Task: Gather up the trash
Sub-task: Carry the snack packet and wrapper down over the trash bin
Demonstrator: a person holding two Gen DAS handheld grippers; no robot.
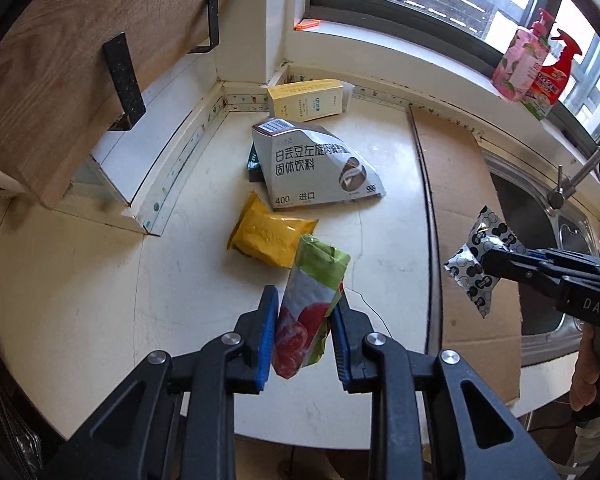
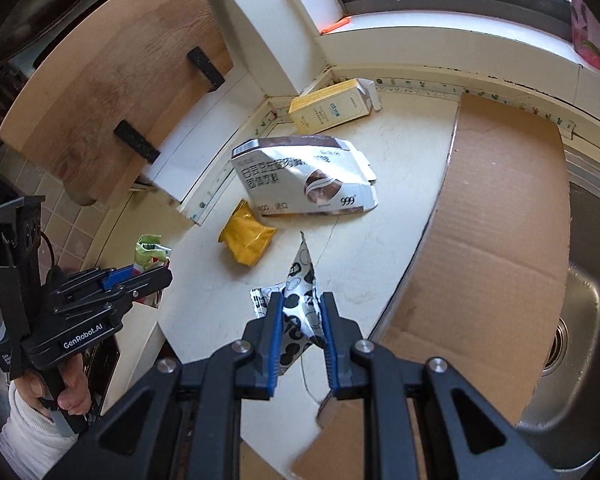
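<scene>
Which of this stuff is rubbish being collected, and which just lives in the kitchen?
Rubbish: green wrapper in left gripper; spotted wrapper in right gripper; yellow packet, crushed grey box, yellow box on the counter.

Just there: cardboard, sink, two bottles, wooden board.

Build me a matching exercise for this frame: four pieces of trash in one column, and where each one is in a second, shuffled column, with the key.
Things:
1. green-and-red wrapper
2. black-and-white wrapper
3. yellow packet
4. yellow-and-white box

Places:
A. lying on the counter just in front of the crushed grey carton
B. held off the counter in the left gripper
C. at the back of the counter, near the corner under the window
D. held in the right gripper

Pairs: 1-B, 2-D, 3-A, 4-C
</scene>
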